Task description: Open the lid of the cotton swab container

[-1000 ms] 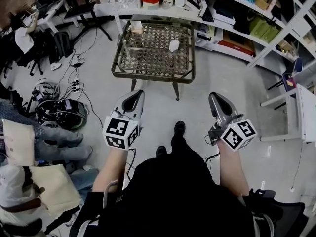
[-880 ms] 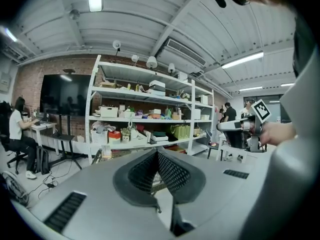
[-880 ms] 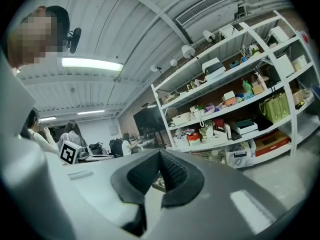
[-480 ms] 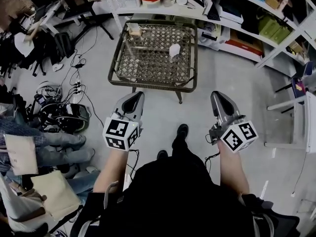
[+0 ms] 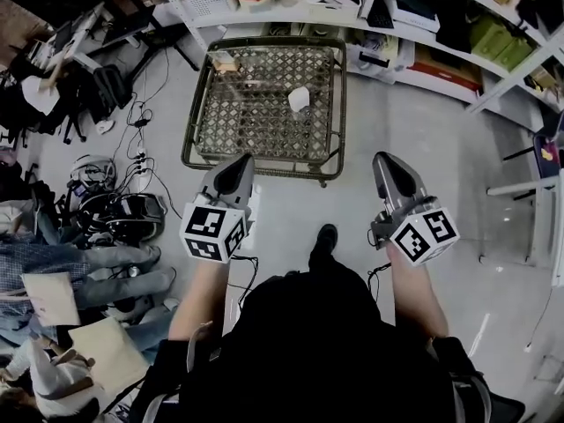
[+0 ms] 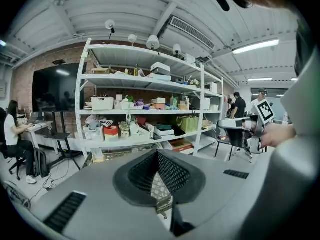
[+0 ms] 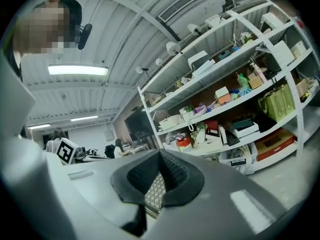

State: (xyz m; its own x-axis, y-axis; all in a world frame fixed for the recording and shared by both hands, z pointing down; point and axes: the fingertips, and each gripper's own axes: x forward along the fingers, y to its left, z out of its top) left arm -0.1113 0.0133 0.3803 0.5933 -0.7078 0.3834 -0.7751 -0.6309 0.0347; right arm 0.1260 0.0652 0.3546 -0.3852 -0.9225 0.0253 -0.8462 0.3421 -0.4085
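A small white container (image 5: 299, 99) stands on the right half of a low lattice-top table (image 5: 264, 139), with a small tan box (image 5: 225, 63) at the table's far left corner. My left gripper (image 5: 238, 162) hangs just short of the table's near edge, shut and holding nothing. My right gripper (image 5: 385, 162) is level with it, off the table's near right corner, also shut and holding nothing. In the left gripper view the jaws (image 6: 158, 156) meet, and the lattice table (image 6: 161, 188) shows below them. In the right gripper view the jaws (image 7: 161, 156) are likewise closed together.
White shelving (image 5: 397, 25) full of boxes and baskets runs behind the table. Cables and a bag (image 5: 123, 210) lie on the floor at the left, near seated people (image 5: 53, 271). A white table edge (image 5: 555, 218) is at the far right. My foot (image 5: 325, 236) is near the table.
The table has come nearer and slid down in the head view as the person walked toward it. Both grippers stayed shut and now reach its near edge.
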